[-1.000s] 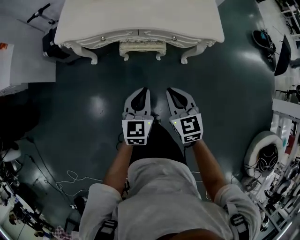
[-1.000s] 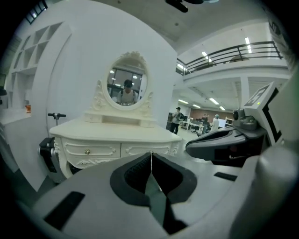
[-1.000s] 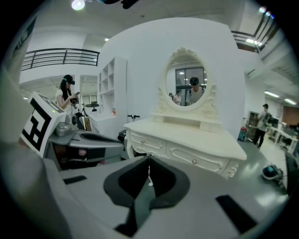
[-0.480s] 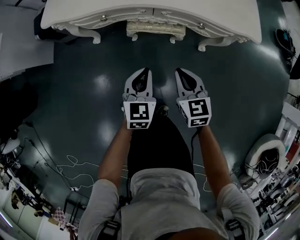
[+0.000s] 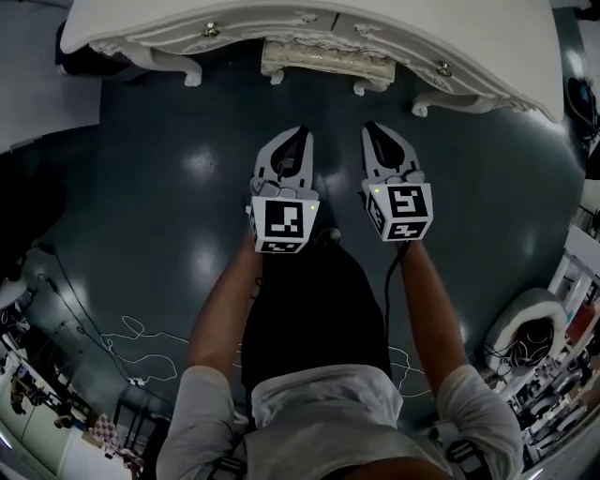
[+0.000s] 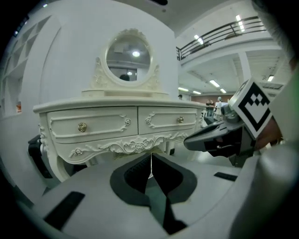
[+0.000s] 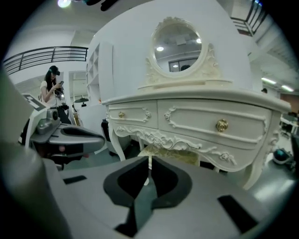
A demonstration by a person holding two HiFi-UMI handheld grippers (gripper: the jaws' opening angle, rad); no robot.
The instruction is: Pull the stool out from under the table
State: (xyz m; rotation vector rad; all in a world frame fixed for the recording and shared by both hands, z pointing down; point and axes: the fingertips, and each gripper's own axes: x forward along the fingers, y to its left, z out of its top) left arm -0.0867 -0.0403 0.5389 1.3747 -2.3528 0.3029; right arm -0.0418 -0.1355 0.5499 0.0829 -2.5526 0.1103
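On my left, the left gripper [image 5: 305, 131] hangs over the dark floor [image 5: 159, 187], its jaws pressed together with nothing between them. Its own view looks past the closed tips at the white carved desk [image 5: 422, 28] and its two drawers. Between my two grippers and further ahead, the stool [image 5: 323, 61] sits tucked under the middle of the desk. Only its pale padded front edge and short curved legs show beyond the apron, and neither gripper touches it. On my right, the right gripper [image 5: 370, 127] is likewise closed on nothing, and its view catches the stool's cushion just below the carving. I judge the stool to be a stiff wooden frame with a soft top, fairly light and likely to slide on this smooth floor. The cushion would give under the jaws, so I'd open both, take the hard front rail or a front leg on each side, and pull straight back so it doesn't twist.
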